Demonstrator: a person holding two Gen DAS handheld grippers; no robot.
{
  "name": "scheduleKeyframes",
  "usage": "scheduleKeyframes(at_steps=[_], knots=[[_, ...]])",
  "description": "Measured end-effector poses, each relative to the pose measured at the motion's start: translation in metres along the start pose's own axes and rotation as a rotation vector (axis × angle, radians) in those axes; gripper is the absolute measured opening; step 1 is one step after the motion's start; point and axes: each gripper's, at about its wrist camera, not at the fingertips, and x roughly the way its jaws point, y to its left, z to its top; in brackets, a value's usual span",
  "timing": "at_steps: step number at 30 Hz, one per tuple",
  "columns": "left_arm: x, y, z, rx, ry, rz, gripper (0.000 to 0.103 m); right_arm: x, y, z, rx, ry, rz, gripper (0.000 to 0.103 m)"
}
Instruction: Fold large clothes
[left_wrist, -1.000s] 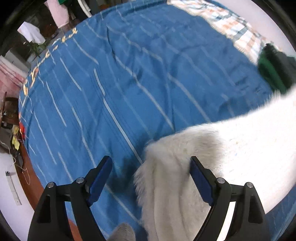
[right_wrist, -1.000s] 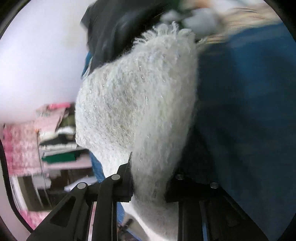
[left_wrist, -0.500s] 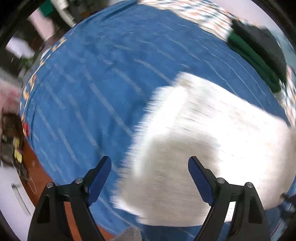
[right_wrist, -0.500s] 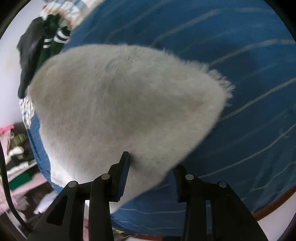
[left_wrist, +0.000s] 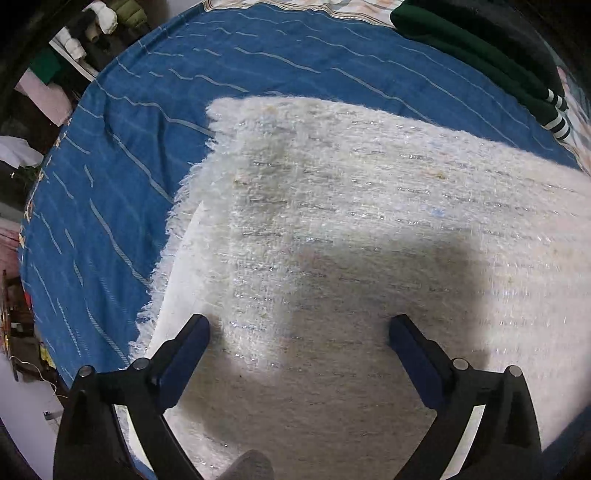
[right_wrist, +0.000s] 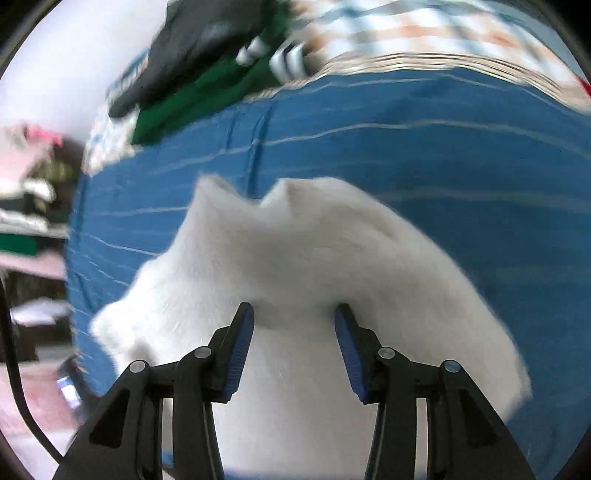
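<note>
- Left gripper (left_wrist: 299, 334): jaws stood wide apart over the white fuzzy garment (left_wrist: 369, 229), holding nothing; the cloth lay beneath the fingers, not between them.
- White fuzzy garment: lay on the blue striped bedspread (left_wrist: 122, 177), mostly flat in the left wrist view, with a fringed edge at left and a smooth white under-layer (left_wrist: 181, 280) showing beside that edge. Judged at least one fold already made, since two layers showed.
- Right gripper (right_wrist: 294, 326): jaws parted to a middling width, with a raised ridge of the garment between them; contact with the pads could not be told from the blurred view.
- Dark green and black clothes (right_wrist: 207, 70) sat at the bed's far edge, apart from the garment.
- Remaining, by judgement: the bunched right end needed flattening, and further folds were left.
</note>
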Motion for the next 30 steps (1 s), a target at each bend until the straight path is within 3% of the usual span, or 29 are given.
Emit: scheduleKeyframes(at_steps=[2,4,6,8,12,14,15,17,20,25,30], knots=[[-0.006,0.002,0.001,0.009,-0.002,0.014,0.101,0.05,0.005,0.021,0.026,0.07,-0.038,0.044],[-0.013,0.007,-0.002,0.003,-0.002,0.042,0.101,0.062,0.006,0.033,0.045,0.083,-0.056,0.044],[-0.021,0.011,-0.004,-0.024,0.006,0.035,0.101,0.051,0.013,0.041,0.047,0.128,-0.07,0.044],[-0.024,0.013,-0.006,-0.051,0.023,0.023,0.101,0.03,0.023,0.039,0.017,0.114,-0.053,0.044],[-0.007,0.006,-0.012,-0.032,0.056,0.058,0.101,-0.008,0.051,0.016,-0.086,0.124,0.066,0.044],[0.007,0.005,-0.012,-0.045,0.043,0.052,0.103,0.014,0.065,0.007,-0.128,0.201,0.063,0.036],[0.011,0.006,-0.012,-0.053,0.038,0.041,0.103,0.036,0.07,0.005,-0.151,0.244,0.033,0.026],[0.013,0.01,-0.007,-0.073,0.05,0.02,0.103,0.083,0.074,0.002,-0.187,0.303,-0.045,0.026],[-0.001,0.026,0.002,-0.13,0.074,-0.015,0.102,0.085,0.08,0.017,-0.145,0.347,-0.038,0.026],[-0.044,0.076,0.028,-0.267,-0.063,-0.057,0.102,0.039,0.064,0.016,-0.132,0.292,0.021,0.03],[-0.011,0.093,0.07,-0.267,-0.053,-0.15,0.101,0.01,0.041,0.011,-0.091,0.224,0.026,0.031]])
